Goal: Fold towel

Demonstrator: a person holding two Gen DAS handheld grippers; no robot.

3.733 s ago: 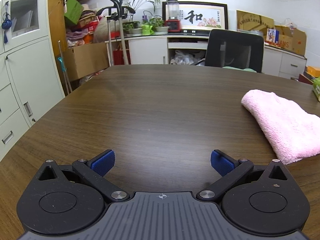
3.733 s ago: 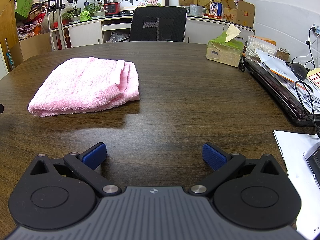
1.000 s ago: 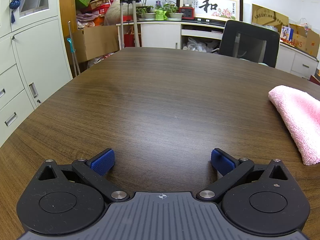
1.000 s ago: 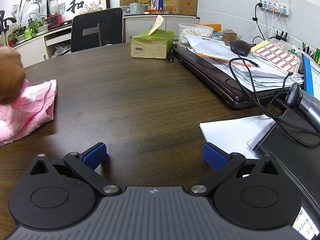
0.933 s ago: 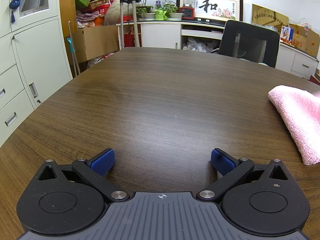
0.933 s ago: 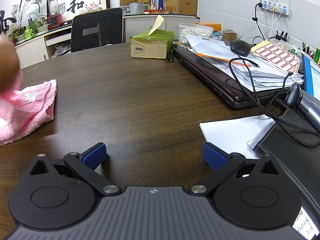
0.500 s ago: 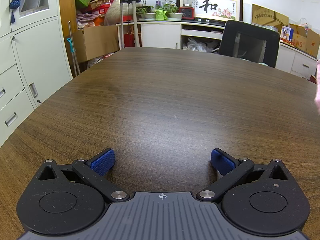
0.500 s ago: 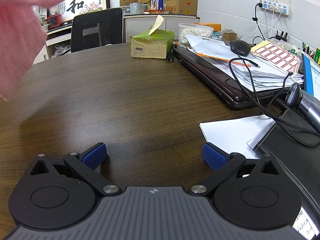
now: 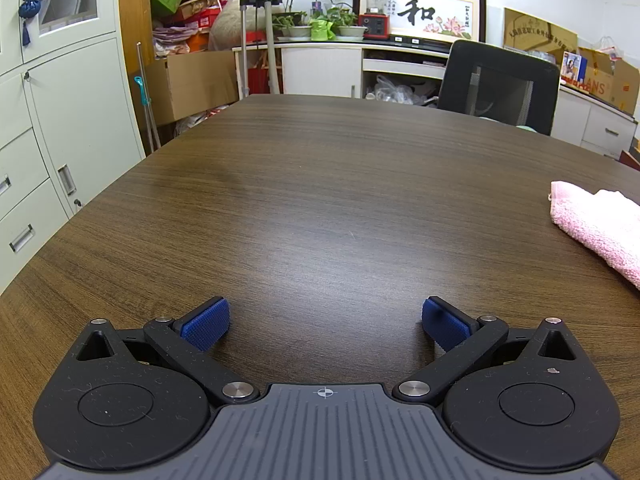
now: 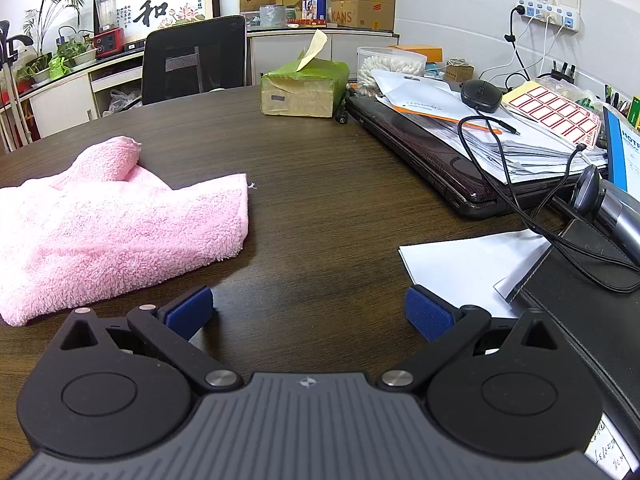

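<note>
On the left, the left claw [image 9: 325,322] rests low over bare dark desk [image 9: 320,200], its blue pads spread wide and gripping nothing. The pink towel [image 9: 600,228] lies well to its right, only a corner showing at the right edge of that view. In the right wrist view the towel [image 10: 120,232] sits in a loose, rumpled heap on the left, one end rolled up at the far side, just beside the right claw [image 10: 308,312], which is also released and empty. Right of that claw lie white paper [image 10: 464,264], a black cable [image 10: 520,200] and a laptop [image 10: 420,152] under stacked papers. The likely trouble: a claw pinching several bunched layers instead of one corner, giving a crooked fold, or a wide sweep dragging towel into the cable and paper.
</note>
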